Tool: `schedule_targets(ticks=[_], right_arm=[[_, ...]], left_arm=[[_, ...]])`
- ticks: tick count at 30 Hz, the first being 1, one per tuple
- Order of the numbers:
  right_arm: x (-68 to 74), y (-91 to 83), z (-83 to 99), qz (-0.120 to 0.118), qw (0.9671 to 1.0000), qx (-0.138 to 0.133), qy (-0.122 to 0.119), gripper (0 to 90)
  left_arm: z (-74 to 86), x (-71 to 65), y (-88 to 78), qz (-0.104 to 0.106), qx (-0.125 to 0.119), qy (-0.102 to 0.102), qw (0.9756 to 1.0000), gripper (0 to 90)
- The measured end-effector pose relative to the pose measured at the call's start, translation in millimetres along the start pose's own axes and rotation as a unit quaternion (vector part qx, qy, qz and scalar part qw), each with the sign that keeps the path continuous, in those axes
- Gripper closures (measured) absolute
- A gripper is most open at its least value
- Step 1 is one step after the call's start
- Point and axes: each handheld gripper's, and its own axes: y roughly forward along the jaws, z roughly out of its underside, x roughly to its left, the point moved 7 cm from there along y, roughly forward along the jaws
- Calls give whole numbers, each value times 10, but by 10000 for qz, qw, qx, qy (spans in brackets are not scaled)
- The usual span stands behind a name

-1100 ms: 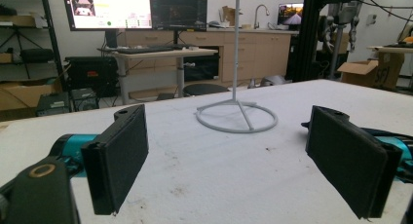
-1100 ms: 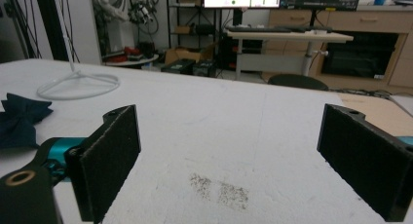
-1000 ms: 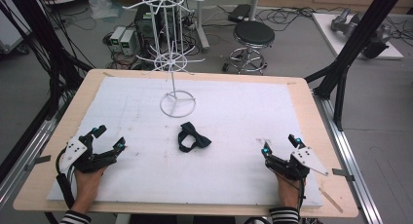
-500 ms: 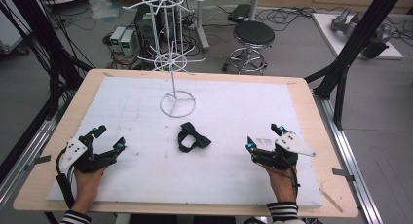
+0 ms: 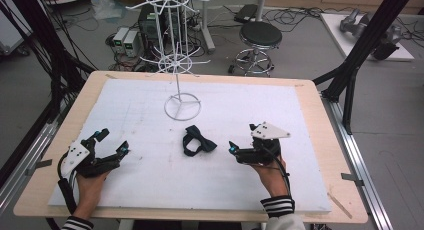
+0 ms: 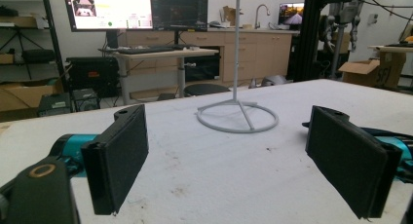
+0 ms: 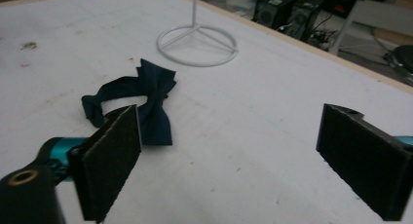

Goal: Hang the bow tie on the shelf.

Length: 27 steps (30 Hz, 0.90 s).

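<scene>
We saw a white wire rack (image 5: 176,65) standing upright on its ring base at the far middle of the white board (image 5: 125,115), which lay on a wooden table (image 5: 310,105). Behind the table stood a black stool (image 5: 260,40) and some grey boxes (image 5: 125,40) on the floor. Monitors (image 6: 141,9) glowed above a desk (image 6: 160,53) far behind.

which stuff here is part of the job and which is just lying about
In the job:
- bow tie
- right hand-held gripper, open, near the bow tie
- white wire rack, probably

Just about:
- stool
- boxes on the floor
- monitors
</scene>
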Motion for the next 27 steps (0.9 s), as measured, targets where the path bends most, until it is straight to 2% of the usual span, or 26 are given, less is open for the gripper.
schedule_targets(ticks=[1, 3, 8, 15, 19, 22, 27], right_arm=[[0, 0, 0, 0, 10000, 0, 0, 137], [54, 63, -13, -42, 9998, 163, -141, 145], [121, 142, -58, -126, 9994, 246, -193, 145], [236, 275, -89, -292, 9976, 486, -387, 142], [332, 407, -71, -407, 9947, 768, -542, 152], [411, 495, -39, -572, 9910, 997, -689, 182], [461, 602, -8, -568, 9868, 1279, -815, 223]], left_arm=[[0, 0, 0, 0, 0, 0, 10000, 160], [0, 1, 0, -1, -4, -2, 10000, 160], [0, 0, 1, -5, -8, 0, 10000, 160], [0, 0, 0, -6, -3, 3, 10000, 160], [0, 0, 0, -6, -7, -2, 10000, 160], [0, 1, -1, 1, -4, -5, 10000, 160], [0, 1, -1, 2, -5, -6, 10000, 160]])
